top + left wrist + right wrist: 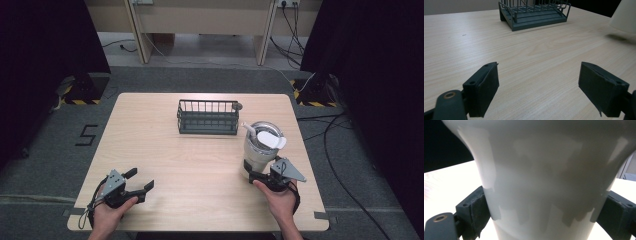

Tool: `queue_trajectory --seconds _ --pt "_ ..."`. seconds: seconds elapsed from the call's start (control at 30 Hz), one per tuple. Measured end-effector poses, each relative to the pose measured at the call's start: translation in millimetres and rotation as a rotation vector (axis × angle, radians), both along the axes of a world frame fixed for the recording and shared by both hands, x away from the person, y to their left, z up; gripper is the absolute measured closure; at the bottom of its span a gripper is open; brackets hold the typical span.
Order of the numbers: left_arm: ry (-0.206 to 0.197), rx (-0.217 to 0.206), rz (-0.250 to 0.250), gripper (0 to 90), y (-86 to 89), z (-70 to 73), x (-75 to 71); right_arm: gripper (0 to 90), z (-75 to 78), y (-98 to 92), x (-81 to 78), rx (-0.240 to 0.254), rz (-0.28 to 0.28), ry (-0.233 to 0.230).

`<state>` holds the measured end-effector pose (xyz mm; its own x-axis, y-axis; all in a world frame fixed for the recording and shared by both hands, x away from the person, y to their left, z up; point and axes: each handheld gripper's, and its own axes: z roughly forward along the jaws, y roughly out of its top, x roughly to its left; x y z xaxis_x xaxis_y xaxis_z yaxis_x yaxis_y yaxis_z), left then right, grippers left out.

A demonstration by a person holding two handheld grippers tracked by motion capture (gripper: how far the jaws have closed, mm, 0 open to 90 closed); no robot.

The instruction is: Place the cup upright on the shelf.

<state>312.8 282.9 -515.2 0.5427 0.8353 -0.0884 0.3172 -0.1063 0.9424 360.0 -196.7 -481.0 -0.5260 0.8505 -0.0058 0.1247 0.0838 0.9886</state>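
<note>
Near the table's [165, 165] right edge, right gripper [263, 176] is clamping the white tumbler's [260, 147] narrow base w/ both jaws, prob. for a steady lift; left gripper [140, 181] is idling wide open, front-left corner, holding nothing; wire rack [208, 117] mid-table.

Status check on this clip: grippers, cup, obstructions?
Right gripper shut on white tumbler base. Left gripper open, idle. Wire rack stands apart behind.

Table [200, 165]: pale wood-grain top, smooth, matt. Rack [208, 117]: dark wire, metal by look, dull finish. Tumbler [541, 182]: white, smooth, glossy, patchy reflections; lid looks plastic. Right gripper [541, 216] pads [477, 210]: black, matt, rubbery, slightly rough edges.
</note>
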Motion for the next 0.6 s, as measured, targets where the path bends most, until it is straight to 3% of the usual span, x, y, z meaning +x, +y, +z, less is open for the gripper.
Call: queue_trajectory --seconds 0.6 --pt "0.001 -0.005 0.003 16.1 0.8 -0.1 0.2 11.1 21.0 12.4 22.9 -0.001 0.016 -0.021"
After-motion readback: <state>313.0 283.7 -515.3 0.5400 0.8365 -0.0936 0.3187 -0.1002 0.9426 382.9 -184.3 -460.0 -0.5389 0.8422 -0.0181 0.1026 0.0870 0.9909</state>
